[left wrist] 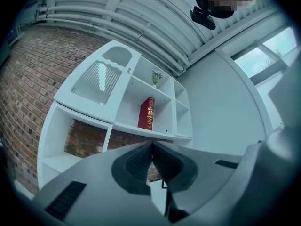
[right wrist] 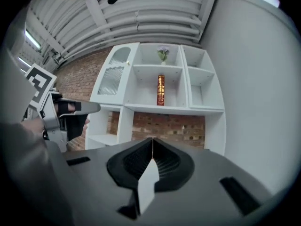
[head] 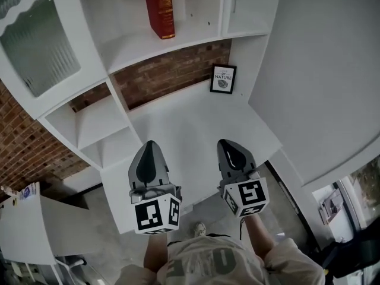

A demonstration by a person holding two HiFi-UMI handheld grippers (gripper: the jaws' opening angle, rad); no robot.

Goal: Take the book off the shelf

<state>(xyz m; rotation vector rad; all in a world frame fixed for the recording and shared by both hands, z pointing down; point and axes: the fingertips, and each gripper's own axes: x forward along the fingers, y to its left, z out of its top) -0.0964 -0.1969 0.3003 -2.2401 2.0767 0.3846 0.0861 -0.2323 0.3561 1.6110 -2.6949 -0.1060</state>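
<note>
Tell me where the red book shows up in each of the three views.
Head view: red book at top centre, upright on the white shelf.
Left gripper view: book near the centre, in the middle compartment.
Right gripper view: book just above centre, in the middle compartment.
Shared landmark: the brick strip below the book's shelf.

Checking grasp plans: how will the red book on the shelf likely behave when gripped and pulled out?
The red book looks like a thick hardcover, so it is probably stiff and fairly heavy for its size. It stands upright and alone in its shelf compartment, so a sideways nudge could tip it. Its cover looks smooth, perhaps slippery.
</note>
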